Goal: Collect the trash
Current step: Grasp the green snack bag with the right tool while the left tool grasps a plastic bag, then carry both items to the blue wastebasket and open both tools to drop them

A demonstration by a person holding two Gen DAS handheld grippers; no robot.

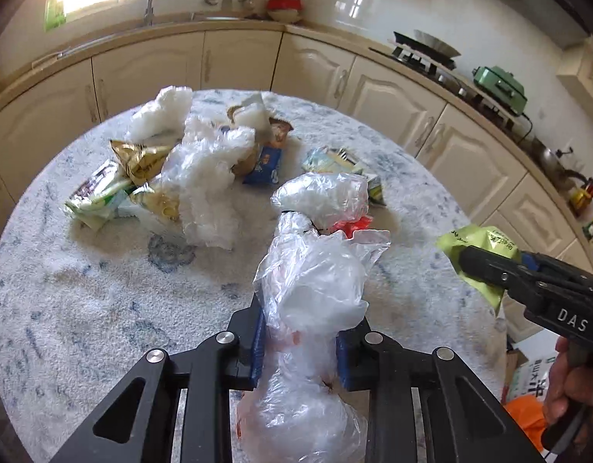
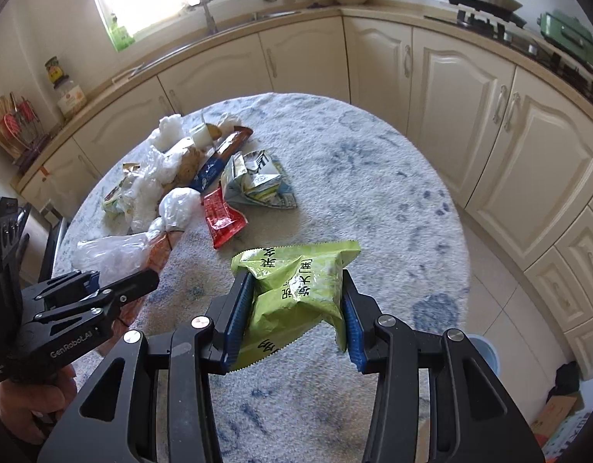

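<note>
Cream kitchen cabinets curve around the round table covered in white-and-blue speckled fleece, which serves as the sorting surface, so the litter sits gathered toward its far side, from about ten to twelve o'clock in the left wrist view. Largest there is the heap of crumpled white and clear plastic film, piled over the gold and green snack wrappers, probably because light film drifts and snags on whatever lies near. Nearer, at about one o'clock, the flattened pale green drink carton lies beside the shiny red foil sachet. The left gripper is clenched on the long clear plastic bag with orange showing inside, held off the cloth, likely for carrying away. The right gripper grasps the lime-green printed snack packet across its middle, pads pressing both sides so the slack foil cannot slip, lifted above the table's near edge.
</note>
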